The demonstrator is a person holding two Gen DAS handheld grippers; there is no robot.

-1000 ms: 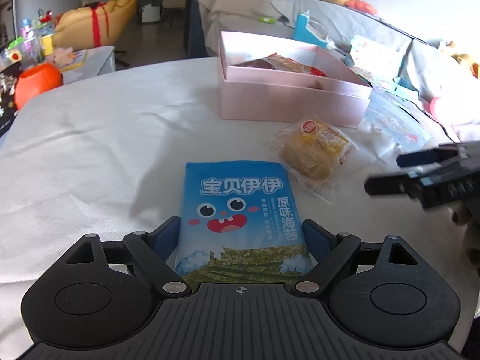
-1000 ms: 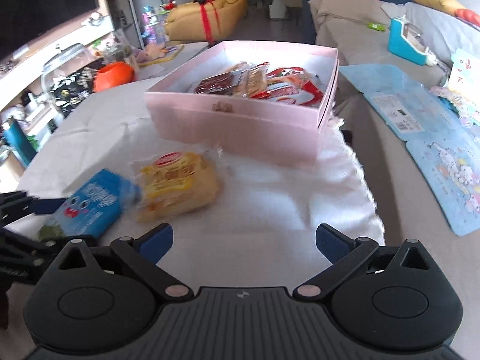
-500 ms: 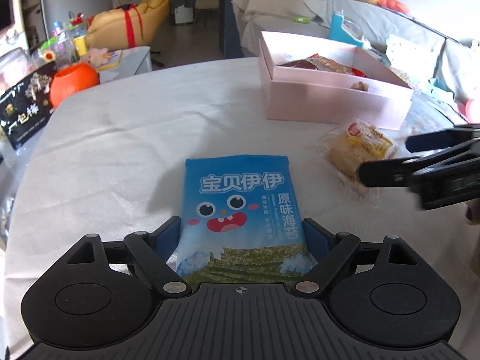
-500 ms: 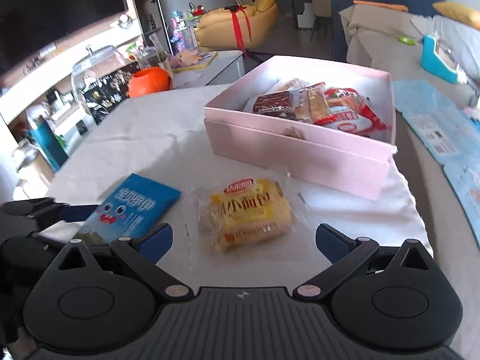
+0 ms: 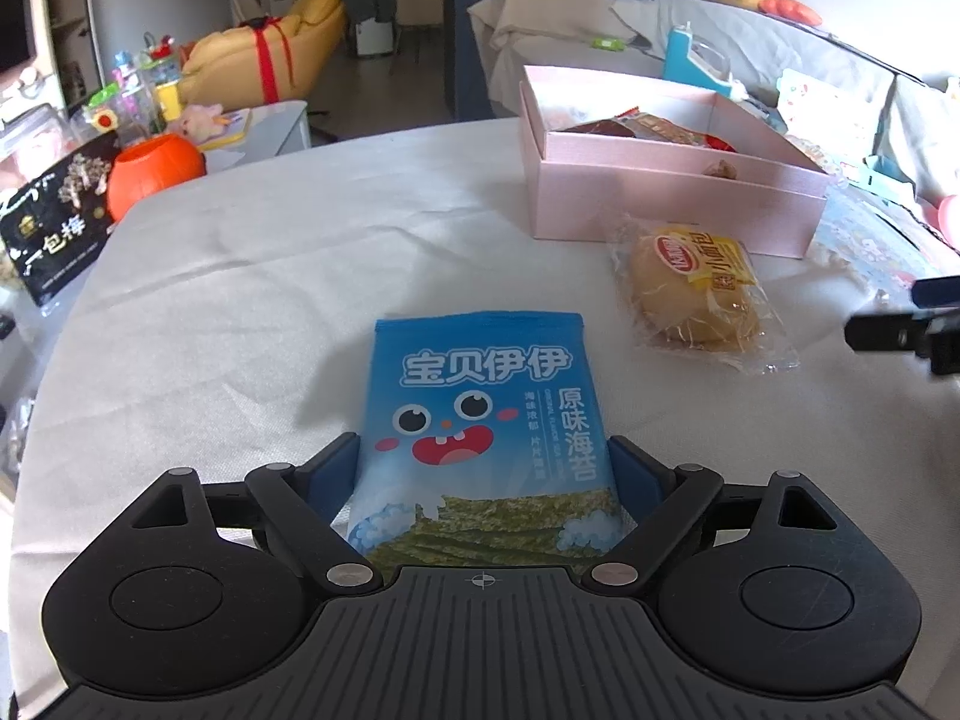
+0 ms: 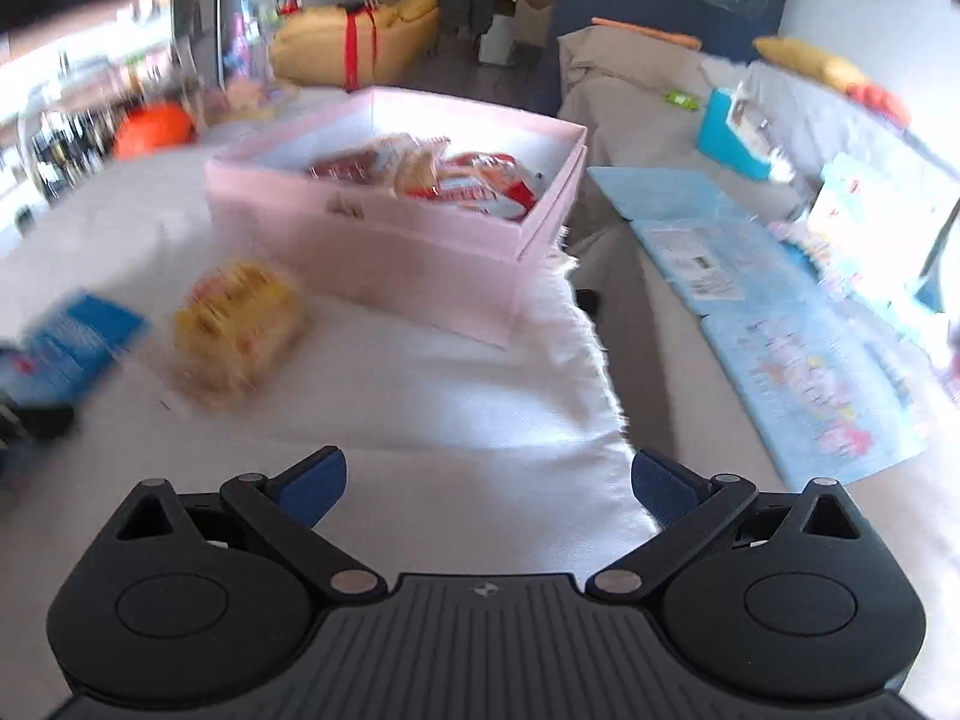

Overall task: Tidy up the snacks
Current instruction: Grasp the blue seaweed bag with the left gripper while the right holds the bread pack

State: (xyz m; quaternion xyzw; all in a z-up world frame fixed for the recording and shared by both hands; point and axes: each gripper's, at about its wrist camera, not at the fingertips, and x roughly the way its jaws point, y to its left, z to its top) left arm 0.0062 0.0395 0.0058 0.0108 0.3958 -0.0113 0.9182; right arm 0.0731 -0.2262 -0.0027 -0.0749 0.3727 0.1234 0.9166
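Note:
My left gripper [image 5: 483,474] is shut on a blue seaweed snack packet [image 5: 480,384], held just above the white tablecloth, where it casts a shadow. A yellow bun in clear wrap [image 5: 696,288] lies on the cloth to the right of it. Behind the bun stands an open pink box [image 5: 672,204] with several red and yellow snack packs inside. In the blurred right wrist view, my right gripper [image 6: 486,480] is open and empty near the cloth's right edge. There the bun [image 6: 234,324] and the blue packet [image 6: 78,342] lie to its left, and the pink box [image 6: 372,240] ahead.
An orange pumpkin-shaped pot [image 5: 153,171] and a black bag [image 5: 54,228] sit at the table's far left. The fringed cloth edge [image 6: 600,360] drops off to the right, with blue mats [image 6: 780,330] on the grey sofa beyond.
The left gripper has drawn back with the blue packet, and the box and bun now lie further right. The right gripper swung right, away from the bun, blurring its view.

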